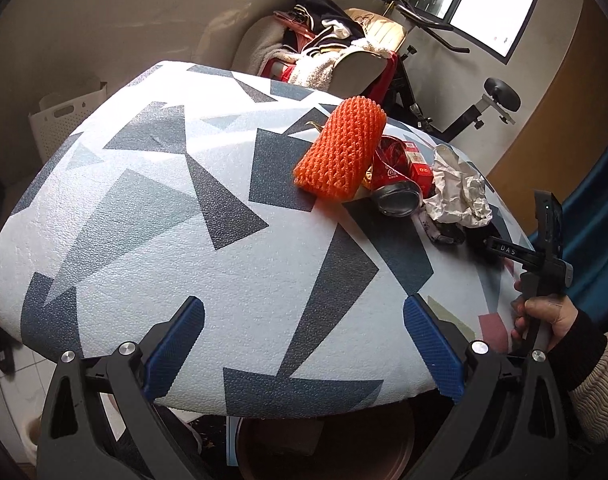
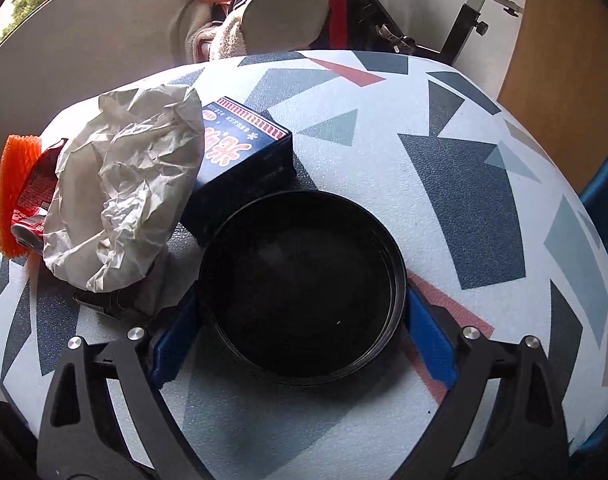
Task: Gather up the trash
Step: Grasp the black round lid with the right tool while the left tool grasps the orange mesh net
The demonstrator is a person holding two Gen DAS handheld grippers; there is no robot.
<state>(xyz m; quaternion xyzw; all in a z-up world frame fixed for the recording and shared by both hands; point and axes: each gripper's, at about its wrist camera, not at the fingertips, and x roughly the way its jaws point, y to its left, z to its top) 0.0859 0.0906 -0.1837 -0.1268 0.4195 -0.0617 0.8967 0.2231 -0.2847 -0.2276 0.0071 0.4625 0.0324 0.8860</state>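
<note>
One black bowl (image 2: 301,300), one crumpled paper (image 2: 127,196), one can (image 1: 396,190)

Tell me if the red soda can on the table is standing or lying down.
Lying down. The red soda can rests on its side on the patterned table, its round end facing the left wrist camera, beside the orange foam net.

The can (image 2: 25,216) is largely hidden behind the paper (image 2: 123,196) in the right wrist view, and the net (image 2: 15,184) is cut off by the left edge. The box (image 2: 239,168) is partly covered by paper and bowl (image 2: 299,284). Whether the blue pads (image 2: 428,344) touch the bowl cannot be told.
</note>
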